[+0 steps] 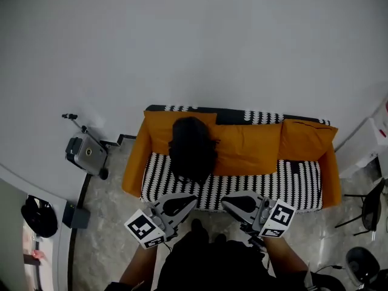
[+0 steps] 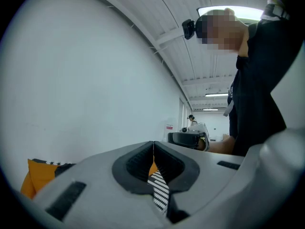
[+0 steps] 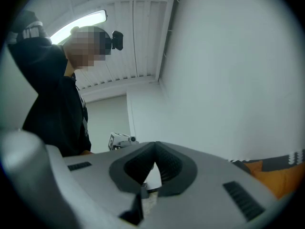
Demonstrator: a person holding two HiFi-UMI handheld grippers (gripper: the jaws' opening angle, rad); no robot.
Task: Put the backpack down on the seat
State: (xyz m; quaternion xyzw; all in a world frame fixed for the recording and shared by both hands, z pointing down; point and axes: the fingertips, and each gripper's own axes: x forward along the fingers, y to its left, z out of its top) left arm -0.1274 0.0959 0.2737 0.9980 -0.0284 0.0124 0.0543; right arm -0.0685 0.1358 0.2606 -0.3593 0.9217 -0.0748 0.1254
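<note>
Already, backpack [image 1: 193, 149] on striped seat [image 1: 292, 184]

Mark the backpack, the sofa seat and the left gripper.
backpack [image 1: 193, 147], head view, middle of its black body.
sofa seat [image 1: 297, 183], head view, bare striped cushion on the right.
left gripper [image 2: 153, 147], left gripper view, where its shut tips meet.

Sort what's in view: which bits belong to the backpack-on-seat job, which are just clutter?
Job: backpack, already on the striped seat; left gripper, right gripper, both shut and empty.
Clutter: grey machine on the floor, black chair, orange cushions.
</note>
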